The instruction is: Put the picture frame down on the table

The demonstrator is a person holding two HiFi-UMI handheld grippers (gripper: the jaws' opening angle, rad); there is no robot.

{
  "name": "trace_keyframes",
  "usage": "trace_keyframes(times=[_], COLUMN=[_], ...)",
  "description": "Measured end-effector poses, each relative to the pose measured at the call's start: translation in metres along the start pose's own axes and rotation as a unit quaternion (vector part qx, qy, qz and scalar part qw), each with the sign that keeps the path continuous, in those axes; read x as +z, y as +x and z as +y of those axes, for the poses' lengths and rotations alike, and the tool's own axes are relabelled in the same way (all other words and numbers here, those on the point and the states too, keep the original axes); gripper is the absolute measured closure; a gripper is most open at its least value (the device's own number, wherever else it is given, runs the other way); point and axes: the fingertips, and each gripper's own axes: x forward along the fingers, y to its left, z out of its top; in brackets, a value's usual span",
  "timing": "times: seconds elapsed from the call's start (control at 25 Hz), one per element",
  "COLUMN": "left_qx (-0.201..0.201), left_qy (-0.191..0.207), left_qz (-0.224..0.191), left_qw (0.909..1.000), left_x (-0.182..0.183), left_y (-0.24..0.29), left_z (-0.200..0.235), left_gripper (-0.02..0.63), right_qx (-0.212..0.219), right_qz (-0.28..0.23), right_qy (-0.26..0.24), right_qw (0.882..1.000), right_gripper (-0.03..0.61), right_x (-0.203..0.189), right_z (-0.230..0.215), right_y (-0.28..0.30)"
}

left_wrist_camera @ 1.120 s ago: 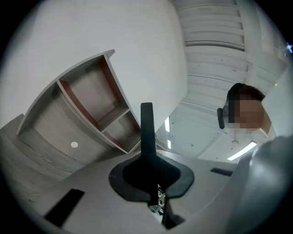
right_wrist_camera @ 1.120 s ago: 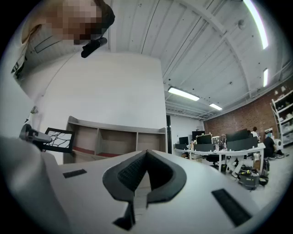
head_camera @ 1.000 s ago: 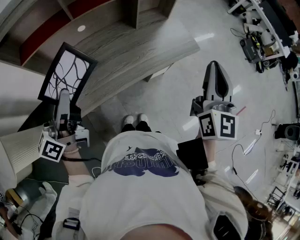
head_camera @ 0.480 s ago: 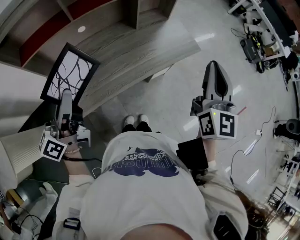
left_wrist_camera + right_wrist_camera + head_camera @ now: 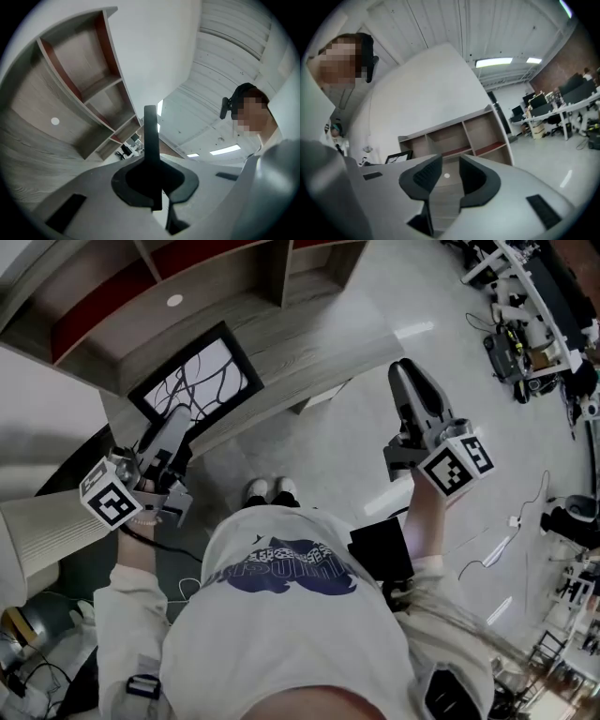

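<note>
The left gripper (image 5: 174, 424) is clamping its jaws shut on the near edge of the picture frame (image 5: 199, 379); in the left gripper view the dark edge is running straight up between the pads. The frame is tilting over the left part of the wooden table (image 5: 309, 338), picture side facing up. I cannot tell whether its far edge is touching the wood.

The right gripper (image 5: 406, 371) is hovering over the floor (image 5: 347, 437) to the right, just off the table's near edge. Its jaws have just been opening and are standing apart with nothing between them.

Open shelves (image 5: 103, 310) are rising along the table's far side. A small white disc (image 5: 174, 300) is lying on the wood beyond the frame, apart from it. The person's shoes (image 5: 270, 488) are standing by the table's near edge. At the far right, desks (image 5: 525, 306) are crowding with equipment, and cables (image 5: 497, 540) are trailing across the floor.
</note>
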Motion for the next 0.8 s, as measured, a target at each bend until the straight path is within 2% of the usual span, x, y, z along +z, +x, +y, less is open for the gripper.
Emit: trace_keyframes(times=[0.04, 0.12, 0.2, 0.36, 0.6, 0.8], left_qx=[-0.016, -0.045, -0.068, -0.102, -0.129, -0.149], left_qy=[-0.002, -0.003, -0.007, -0.020, -0.033, -0.036], left_qz=[0.020, 0.055, 0.082, 0.119, 0.154, 0.178], left_qw=[0.9997, 0.9975, 0.9943, 0.9874, 0.9790, 0.9721], left_x=[-0.008, -0.022, -0.034, -0.060, -0.083, -0.088], left_y=[0.008, 0.018, 0.025, 0.047, 0.063, 0.066], left_z=[-0.005, -0.016, -0.026, -0.042, -0.058, -0.062], left_gripper=[0.595, 0.595, 0.595, 0.595, 0.595, 0.595], right_qx=[0.030, 0.090, 0.152, 0.259, 0.314, 0.330], right_qz=[0.021, 0.065, 0.103, 0.161, 0.206, 0.219], right_qy=[0.011, 0.036, 0.061, 0.082, 0.105, 0.118], right_qw=[0.999, 0.993, 0.981, 0.949, 0.921, 0.910], right_gripper=[0.444, 0.377, 0.366, 0.347, 0.337, 0.352], right_x=[-0.007, -0.021, -0.033, -0.054, -0.075, -0.082], right_z=[0.006, 0.026, 0.051, 0.082, 0.096, 0.102], right_y=[0.004, 0.014, 0.019, 0.017, 0.004, 0.003])
